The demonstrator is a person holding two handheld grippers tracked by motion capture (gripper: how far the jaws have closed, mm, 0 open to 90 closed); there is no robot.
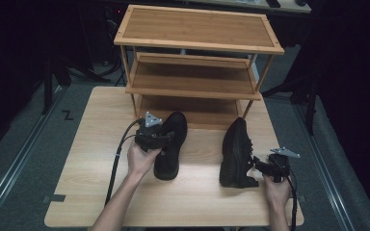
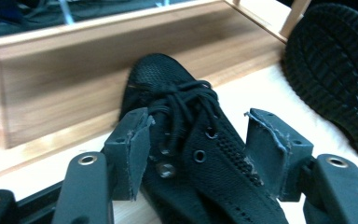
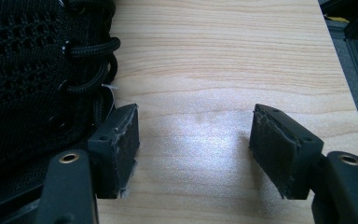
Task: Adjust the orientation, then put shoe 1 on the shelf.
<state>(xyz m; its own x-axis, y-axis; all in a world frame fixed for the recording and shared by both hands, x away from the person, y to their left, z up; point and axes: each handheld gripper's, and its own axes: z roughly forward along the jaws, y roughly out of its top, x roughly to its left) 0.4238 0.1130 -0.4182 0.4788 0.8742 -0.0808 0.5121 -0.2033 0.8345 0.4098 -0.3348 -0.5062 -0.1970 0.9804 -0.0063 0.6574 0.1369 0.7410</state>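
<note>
Two black lace-up shoes lie on the pale wooden table [image 1: 91,192], in front of a three-tier bamboo shoe rack [image 1: 197,29] that stands at the table's far edge. All three shelves of the rack are bare wood (nothing sits on any tier).

The left shoe [image 1: 171,144] stands upright on its sole, toe pointing away toward the rack's lowest shelf and close to it. The left hand-held gripper [image 1: 161,137] is at this shoe's laced upper, gripped by the person's left hand [image 1: 142,161]. In the left gripper view its jaws stand wide apart on either side of the laces and eyelets; the left pad [image 2: 133,151] lies right against the shoe's side, while the right pad [image 2: 268,149] sits just clear of the mesh, so the shoe is between the jaws but not clamped.

The right shoe [image 1: 236,154] lies tipped on its side, its ribbed sole turned toward the left shoe, the two well apart. The right hand-held gripper [image 1: 262,166] rests just beside it at the near right, held by the right hand [image 1: 277,190]. In the right gripper view its jaws are spread, with bare table between them; the shoe's laced mesh is immediately beside the left pad [image 3: 121,144], and whether they touch cannot be told.
</note>
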